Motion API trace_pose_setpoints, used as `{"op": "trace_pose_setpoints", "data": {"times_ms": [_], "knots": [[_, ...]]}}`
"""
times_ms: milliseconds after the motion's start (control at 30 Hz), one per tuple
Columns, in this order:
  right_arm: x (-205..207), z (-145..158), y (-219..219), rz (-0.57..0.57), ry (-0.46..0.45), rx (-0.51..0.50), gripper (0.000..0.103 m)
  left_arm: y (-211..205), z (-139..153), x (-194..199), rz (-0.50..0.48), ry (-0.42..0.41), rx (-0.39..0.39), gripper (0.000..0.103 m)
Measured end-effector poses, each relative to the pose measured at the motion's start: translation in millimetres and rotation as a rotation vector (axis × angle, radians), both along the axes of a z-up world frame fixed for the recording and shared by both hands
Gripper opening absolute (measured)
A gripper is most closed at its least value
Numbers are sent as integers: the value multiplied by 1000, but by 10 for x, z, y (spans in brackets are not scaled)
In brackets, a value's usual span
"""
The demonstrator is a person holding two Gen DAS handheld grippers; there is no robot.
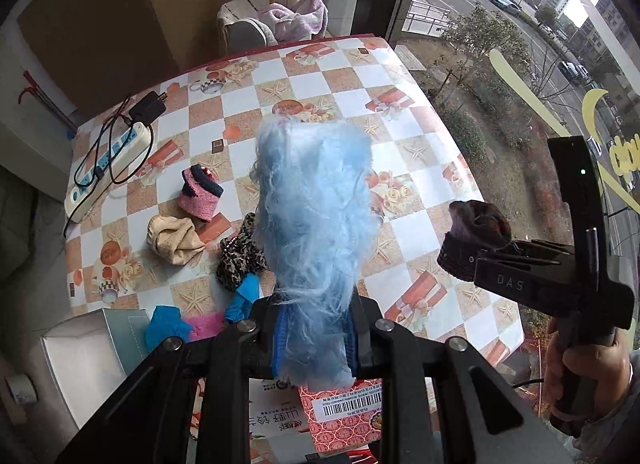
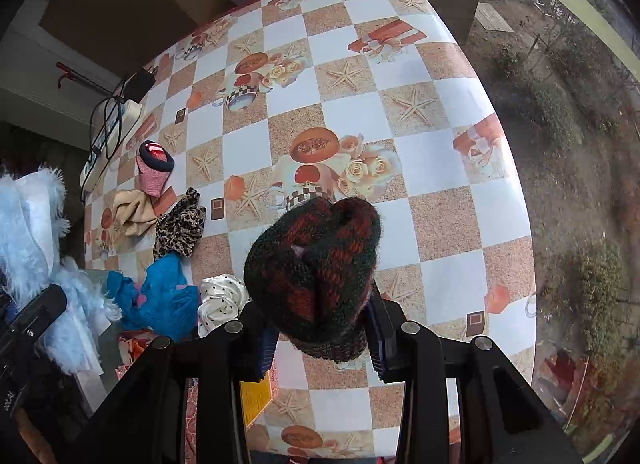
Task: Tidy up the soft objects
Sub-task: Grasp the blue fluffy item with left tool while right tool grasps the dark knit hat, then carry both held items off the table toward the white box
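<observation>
We note left gripper (image 1: 312, 340) clenched on blue fluffy piece (image 1: 312, 204), right gripper (image 2: 320, 340) on dark knit item (image 2: 316, 260); loose fluff may slip, lower centre.

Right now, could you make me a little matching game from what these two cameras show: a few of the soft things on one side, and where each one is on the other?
Things:
1. fluffy blue piece
2. dark red knitted piece
3. leopard-print cloth
4. pink sock

Places:
A. lying on the table, next to the beige cloth
B. clamped in the right gripper
C. on the table, nearest the power strip
D. clamped in the left gripper

Pairs: 1-D, 2-B, 3-A, 4-C
</observation>
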State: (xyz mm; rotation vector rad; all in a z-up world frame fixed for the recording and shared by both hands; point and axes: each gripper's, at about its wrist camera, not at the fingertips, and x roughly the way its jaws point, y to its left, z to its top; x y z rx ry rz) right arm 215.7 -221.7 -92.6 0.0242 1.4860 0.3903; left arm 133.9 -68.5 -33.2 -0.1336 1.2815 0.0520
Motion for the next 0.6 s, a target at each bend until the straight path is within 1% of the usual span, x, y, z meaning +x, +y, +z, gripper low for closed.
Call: {"op": "trace_pose_setpoints", "data": {"times_ms": [133,233,300,400,500,600], "knots": [[-151,150,-377,-32,-28,-11,39,-450,42,-1,-112,0,11,26],[-331,175,-588,-46,-25,-16,39,-740,50,-76,-201,10,-8,26],[-457,163,-696,-46,-12,-18,39,-926,42,-165,-274,21,-4,26],[-625,132,-782,-27,0,-24,39,-1193,6,-328,-373,47,-11,26],[-777,104,-849,1,7,-23,39,-1366,-37,-503,-434,70,-19,26],[-875,68,-880,26,14,-16,39,-1483,-95,-678,-478,94,-7,26]]}}
